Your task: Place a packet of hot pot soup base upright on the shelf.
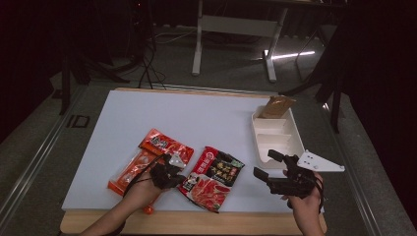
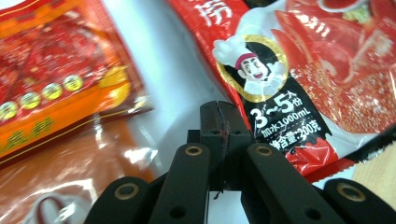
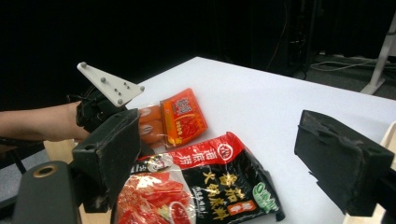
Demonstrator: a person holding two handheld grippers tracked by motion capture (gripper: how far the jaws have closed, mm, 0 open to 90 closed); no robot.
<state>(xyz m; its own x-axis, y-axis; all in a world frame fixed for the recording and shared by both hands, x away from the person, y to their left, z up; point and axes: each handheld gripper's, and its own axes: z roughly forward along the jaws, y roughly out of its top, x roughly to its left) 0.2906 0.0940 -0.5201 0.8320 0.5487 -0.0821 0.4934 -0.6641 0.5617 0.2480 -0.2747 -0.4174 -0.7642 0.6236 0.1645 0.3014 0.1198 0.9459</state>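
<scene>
Near the front desk (image 1: 147, 108) edge, the left claw (image 1: 173, 176), jaws pressed together on nothing, sits between the orange pack (image 1: 150, 160) and the red pouch (image 1: 212, 178), just beside the pouch's corner. Right of the pouch, the right claw (image 1: 268, 167) hovers with jaws wide and empty, close to the white tray (image 1: 275, 137) holding a brown packet (image 1: 278, 105). Behind the packs lies bare white desk.

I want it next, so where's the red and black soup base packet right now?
The red and black packet lies flat near the table's front edge in the high view, between the orange packet and the white tray.
</scene>
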